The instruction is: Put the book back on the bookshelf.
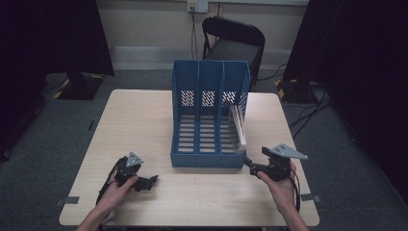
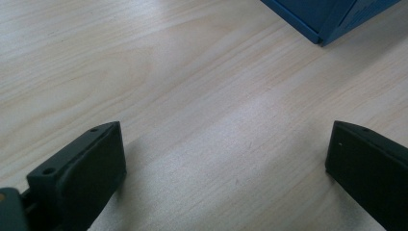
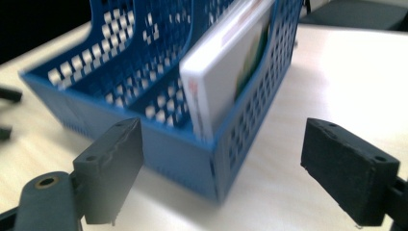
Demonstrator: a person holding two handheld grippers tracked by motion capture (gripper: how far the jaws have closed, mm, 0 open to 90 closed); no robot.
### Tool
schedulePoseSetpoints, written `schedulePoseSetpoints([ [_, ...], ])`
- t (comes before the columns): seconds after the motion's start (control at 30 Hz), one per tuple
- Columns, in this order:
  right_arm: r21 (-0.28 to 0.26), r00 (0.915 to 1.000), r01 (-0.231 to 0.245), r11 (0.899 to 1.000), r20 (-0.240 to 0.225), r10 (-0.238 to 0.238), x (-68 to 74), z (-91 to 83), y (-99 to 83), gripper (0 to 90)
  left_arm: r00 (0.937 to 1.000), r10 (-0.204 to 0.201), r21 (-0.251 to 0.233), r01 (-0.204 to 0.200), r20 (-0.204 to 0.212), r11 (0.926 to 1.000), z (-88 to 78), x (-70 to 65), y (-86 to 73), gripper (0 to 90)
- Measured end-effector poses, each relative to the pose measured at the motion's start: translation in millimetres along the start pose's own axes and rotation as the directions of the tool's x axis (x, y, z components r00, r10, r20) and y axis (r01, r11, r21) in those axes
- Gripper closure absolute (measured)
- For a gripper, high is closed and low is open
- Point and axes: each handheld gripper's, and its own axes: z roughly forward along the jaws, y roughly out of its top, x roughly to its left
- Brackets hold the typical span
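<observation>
The white flat book with the glossy cover (image 3: pixel 226 67) stands on edge in the end compartment of the blue perforated plastic three-slot file rack (image 3: pixel 144 86), leaning against its outer wall, straight ahead of your right gripper (image 3: pixel 221 168) and between the lines of its two fingers, though not yet within them. Those fingers (image 3: pixel 113 168) stand released, wide apart, with nothing in them and the rack's front corner just beyond the tips. If you mean to take the book, come in higher, above the low front lip, so both pads meet its covers rather than the rack wall. Your left gripper (image 2: pixel 221 183) rests spread and empty over the pale wooden table (image 2: pixel 168 72), the rack's corner well beyond its fingertips. The book's title is blurred, and its far end is hidden behind the mesh.
</observation>
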Motion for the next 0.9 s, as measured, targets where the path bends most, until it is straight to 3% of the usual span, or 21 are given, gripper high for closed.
schedulePoseSetpoints([
  [0.07,0.040,0.9997,0.007,0.999,-0.023,-0.006,-0.4,-2.1,-9.5,13.8,1.0000,0.000,0.000,0.000,0.000,1.0000,0.0,0.0,0.0,0.0],
  [0.23,0.132,0.9994,0.026,0.991,-0.025,-0.023,-3.2,-0.5,-29.6,13.9,1.0000,-0.002,-0.001,0.002,0.000,1.0000,0.3,0.1,0.1,0.0],
  [0.33,0.236,0.9984,0.053,0.970,-0.031,-0.047,-2.2,7.6,-42.5,14.5,1.0000,-0.001,-0.001,0.001,-0.002,1.0000,0.9,0.8,0.7,0.0],
  [0.53,0.313,0.9971,0.072,0.947,-0.047,-0.060,5.9,22.9,-51.2,15.6,0.9999,-0.009,-0.001,0.009,-0.006,1.0000,2.3,1.5,2.1,0.0],
  [0.63,0.332,0.9974,0.071,0.941,-0.037,-0.062,9.6,29.3,-53.9,21.0,0.9999,-0.010,-0.002,0.010,-0.008,1.0000,3.5,1.8,3.1,0.0],
  [0.73,0.343,0.9966,0.083,0.936,-0.031,-0.076,11.2,34.8,-58.1,19.3,0.9998,-0.016,-0.004,0.016,-0.010,0.9999,4.5,1.7,4.0,0.0],
  [0.87,0.318,0.9895,0.141,0.938,-0.013,-0.144,16.4,36.6,-63.7,17.6,0.9999,-0.012,-0.002,0.012,-0.011,0.9999,4.8,2.1,4.5,0.0],
  [0.9,0.302,0.9894,0.143,0.942,-0.017,-0.144,16.8,36.7,-65.2,17.2,0.9999,-0.012,-0.001,0.012,-0.011,0.9999,4.8,2.2,4.5,0.0],
])
